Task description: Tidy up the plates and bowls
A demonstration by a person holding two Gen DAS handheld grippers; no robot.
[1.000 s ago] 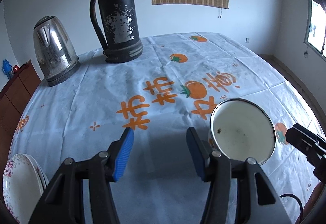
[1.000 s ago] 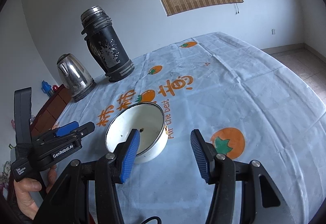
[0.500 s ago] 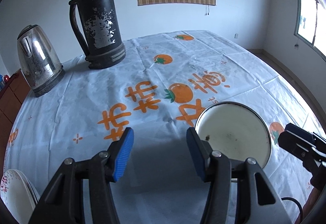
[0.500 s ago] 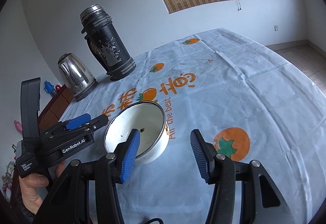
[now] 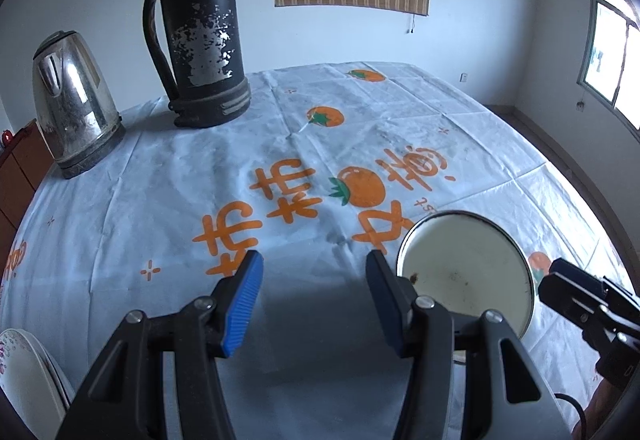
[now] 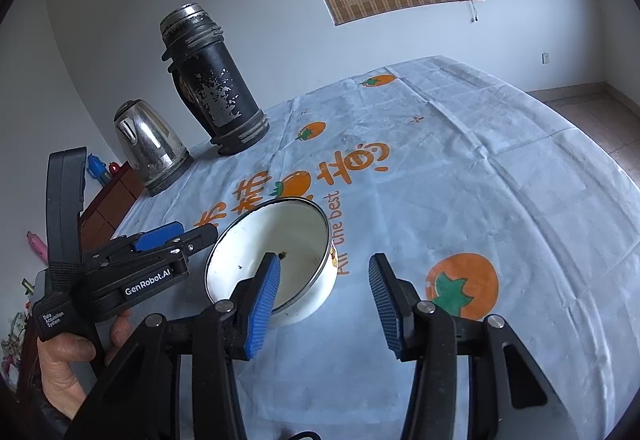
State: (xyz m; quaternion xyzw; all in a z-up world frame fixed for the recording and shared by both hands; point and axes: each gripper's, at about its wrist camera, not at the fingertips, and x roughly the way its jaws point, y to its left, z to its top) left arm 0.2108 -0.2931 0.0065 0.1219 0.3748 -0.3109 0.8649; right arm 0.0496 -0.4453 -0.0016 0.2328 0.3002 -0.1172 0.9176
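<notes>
A white enamel bowl (image 5: pixel 464 276) with a dark rim stands on the tablecloth, empty apart from a few specks (image 6: pixel 276 256). My right gripper (image 6: pixel 324 304) straddles its near right wall. One blue pad hangs over the inside and the other stays outside. Its jaws are closing and the pads stand clear of the wall. One of its fingers (image 5: pixel 568 286) shows at the right edge. My left gripper (image 5: pixel 312 300) is open over bare cloth just left of the bowl, nothing between its fingers, its tip (image 6: pixel 188 234) close to the bowl's left rim. White patterned plates (image 5: pixel 24 372) sit stacked at the lower left.
A tall black thermos (image 5: pixel 196 28) and a steel kettle (image 5: pixel 72 104) stand at the far left of the table (image 5: pixel 400 112). A dark wooden cabinet (image 6: pixel 112 200) lies beyond the left edge. A person's hand (image 6: pixel 60 364) holds the left gripper.
The left gripper has swung slightly right and its tip has come nearer the bowl's left rim. The plates have slid toward the frame's corner. The right jaws have narrowed a little.
</notes>
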